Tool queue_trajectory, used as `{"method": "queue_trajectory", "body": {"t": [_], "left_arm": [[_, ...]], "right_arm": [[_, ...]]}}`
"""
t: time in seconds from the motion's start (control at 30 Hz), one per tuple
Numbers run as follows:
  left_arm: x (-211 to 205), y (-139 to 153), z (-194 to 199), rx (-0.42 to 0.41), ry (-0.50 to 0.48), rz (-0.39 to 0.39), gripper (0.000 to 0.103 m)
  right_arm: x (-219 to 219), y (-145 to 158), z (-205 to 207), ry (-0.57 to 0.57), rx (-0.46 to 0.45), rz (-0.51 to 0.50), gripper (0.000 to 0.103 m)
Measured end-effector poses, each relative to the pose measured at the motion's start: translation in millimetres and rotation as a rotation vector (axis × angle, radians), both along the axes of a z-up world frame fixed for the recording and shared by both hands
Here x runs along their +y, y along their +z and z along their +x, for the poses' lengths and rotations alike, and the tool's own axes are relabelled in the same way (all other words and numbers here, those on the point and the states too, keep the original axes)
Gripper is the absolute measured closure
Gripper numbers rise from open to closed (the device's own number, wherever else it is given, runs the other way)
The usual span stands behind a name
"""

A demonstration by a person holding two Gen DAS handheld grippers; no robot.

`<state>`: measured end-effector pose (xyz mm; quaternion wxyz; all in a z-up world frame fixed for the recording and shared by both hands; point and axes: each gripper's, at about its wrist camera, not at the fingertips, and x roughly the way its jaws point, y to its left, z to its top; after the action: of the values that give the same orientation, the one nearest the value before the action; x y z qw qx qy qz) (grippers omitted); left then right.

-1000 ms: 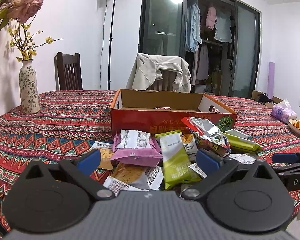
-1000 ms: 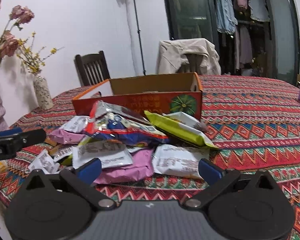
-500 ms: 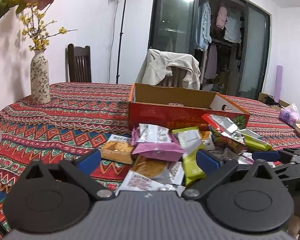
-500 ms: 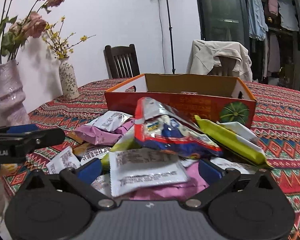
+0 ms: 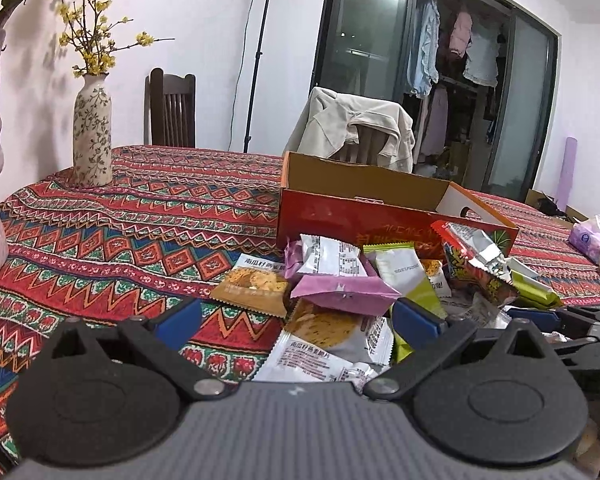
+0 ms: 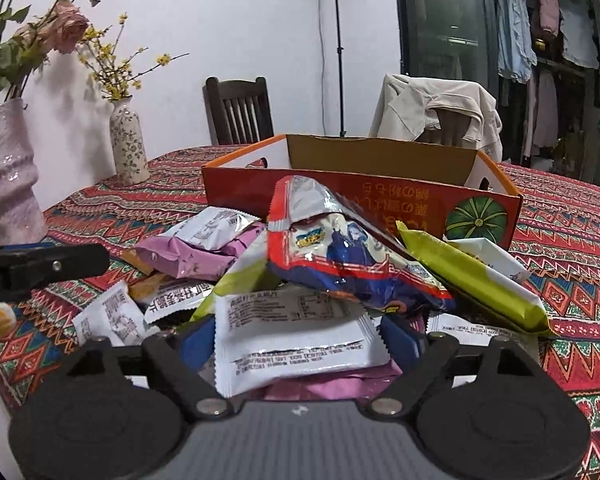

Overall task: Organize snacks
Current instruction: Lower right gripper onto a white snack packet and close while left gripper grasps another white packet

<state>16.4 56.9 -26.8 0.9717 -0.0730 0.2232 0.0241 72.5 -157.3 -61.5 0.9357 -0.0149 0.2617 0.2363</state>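
Lying in a loose heap on the worktop [image 5: 148, 216], just in front of the open red cardboard box [image 6: 364, 196], are the snack packets; the worktop wears a red zigzag-patterned cloth; the box sits upright with its near wall towards both cameras, and nothing can be made out inside it from these angles. The right tongs [image 6: 300, 338] have just been closing, and a white packet [image 6: 296, 330] printed with black text lies between the blue pads; its edges overlap both pads, though whether they actually press on it I cannot tell. Above that packet rests a red, white and blue crisp bag [image 6: 340, 256], tilted against the pile; a long yellow-green packet [image 6: 476, 280] slants beside it to the right, and a pink packet [image 6: 192, 254] lies to the left. The left tongs [image 5: 296, 320] stand wide open, low over the near edge of the heap, gripping nothing; between their pads show a pink packet [image 5: 340, 290] and a white cracker packet [image 5: 320, 344], with a brown cracker packet [image 5: 252, 288] flat on the cloth just beside them. A patterned vase [image 5: 93, 132] of yellow sprigs stands well apart at the far left; a chair draped with a pale jacket [image 5: 356, 132] stands behind the box.
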Motion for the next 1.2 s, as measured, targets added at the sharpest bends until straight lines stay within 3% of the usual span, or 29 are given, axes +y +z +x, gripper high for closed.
{"method": "queue_trajectory", "body": {"t": [0.27,0.47,0.63,0.8,1.0,1.2], "left_arm": [[0.7,0.2,1.5,0.024,0.020,0.001,0.000],[-1.8,-0.4,2.0,0.058,0.024,0.018,0.000],[-9.2,-7.6,8.6,0.132,0.012,0.040,0.000],[-21.5,-19.3,21.0,0.234,-0.019,0.104,0.000],[-33.4,-29.8,33.0,0.278,-0.056,0.159,0.000],[-30.7,-30.6,39.9,0.291,-0.058,0.129,0.000]], "right_arm": [[-9.3,3.0,-11.3,0.029,-0.010,0.024,0.031],[-15.7,8.2,-26.4,0.046,-0.040,0.031,0.032],[-23.3,9.4,-39.0,0.048,-0.059,0.034,0.032],[-33.2,7.1,-45.9,0.028,-0.067,0.035,0.032],[-47.6,6.1,-46.3,-0.002,-0.067,0.062,0.032],[-54.4,4.9,-45.4,-0.014,-0.064,0.080,0.032]]}}
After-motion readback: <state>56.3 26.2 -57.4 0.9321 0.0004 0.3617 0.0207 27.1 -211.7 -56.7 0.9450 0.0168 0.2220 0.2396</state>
